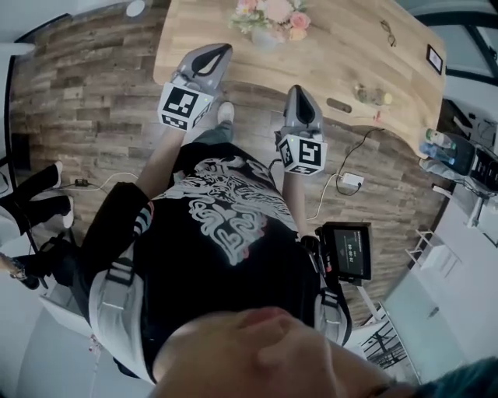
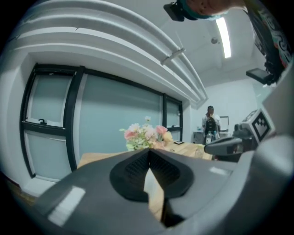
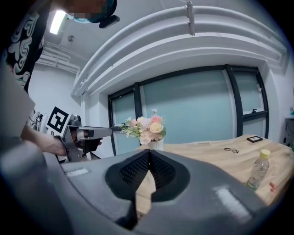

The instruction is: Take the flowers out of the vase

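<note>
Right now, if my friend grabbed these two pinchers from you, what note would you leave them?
Left gripper: shut, empty, pointing towards the flowers, not touching them.
Right gripper: shut, empty, beside the left one, pointing the same way.
Things: the flowers stand in the white vase on the wooden table ahead.
Done: nothing has been taken out yet.
Left to do: move in closer, open the jaws, grip the stems, then probably lift the bunch up and out.
</note>
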The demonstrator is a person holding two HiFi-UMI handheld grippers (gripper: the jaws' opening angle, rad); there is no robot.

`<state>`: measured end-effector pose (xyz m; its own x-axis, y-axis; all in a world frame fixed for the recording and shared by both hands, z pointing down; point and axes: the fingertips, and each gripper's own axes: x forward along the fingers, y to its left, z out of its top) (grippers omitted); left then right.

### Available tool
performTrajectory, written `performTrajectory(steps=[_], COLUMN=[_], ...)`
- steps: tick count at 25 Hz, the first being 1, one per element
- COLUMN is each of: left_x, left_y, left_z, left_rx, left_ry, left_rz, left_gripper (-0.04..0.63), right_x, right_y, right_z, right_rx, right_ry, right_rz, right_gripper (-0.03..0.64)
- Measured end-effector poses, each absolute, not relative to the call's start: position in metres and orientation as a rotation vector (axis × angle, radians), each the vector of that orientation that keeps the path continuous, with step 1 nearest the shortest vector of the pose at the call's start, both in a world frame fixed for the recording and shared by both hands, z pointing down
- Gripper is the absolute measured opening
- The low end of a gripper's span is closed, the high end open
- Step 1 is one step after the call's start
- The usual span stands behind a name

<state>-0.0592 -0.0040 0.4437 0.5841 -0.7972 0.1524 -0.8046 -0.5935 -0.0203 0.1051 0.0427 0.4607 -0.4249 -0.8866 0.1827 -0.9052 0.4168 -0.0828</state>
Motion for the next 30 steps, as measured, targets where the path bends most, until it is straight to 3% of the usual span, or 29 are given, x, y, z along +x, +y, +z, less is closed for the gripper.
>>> performTrajectory(steps=[4,30], left_x=[-0.068,-0.096], left_y=[-0.056,-0.134], left_z=[0.461,0.478], left_rx=[2.731,2.655], left_ry=[-1.396,-1.409], left_rz=[0.224,0.102], left_gripper=[-0.011,-0.011], right_x=[0.106,0.128], right_y=[-0.006,-0.085], right_z=[0.468,0.476], right_rx=[1.644,1.675], right_ry=[-2.526,-2.454], right_rz=[0.252,0.201], right_gripper=[-0.002,0.0])
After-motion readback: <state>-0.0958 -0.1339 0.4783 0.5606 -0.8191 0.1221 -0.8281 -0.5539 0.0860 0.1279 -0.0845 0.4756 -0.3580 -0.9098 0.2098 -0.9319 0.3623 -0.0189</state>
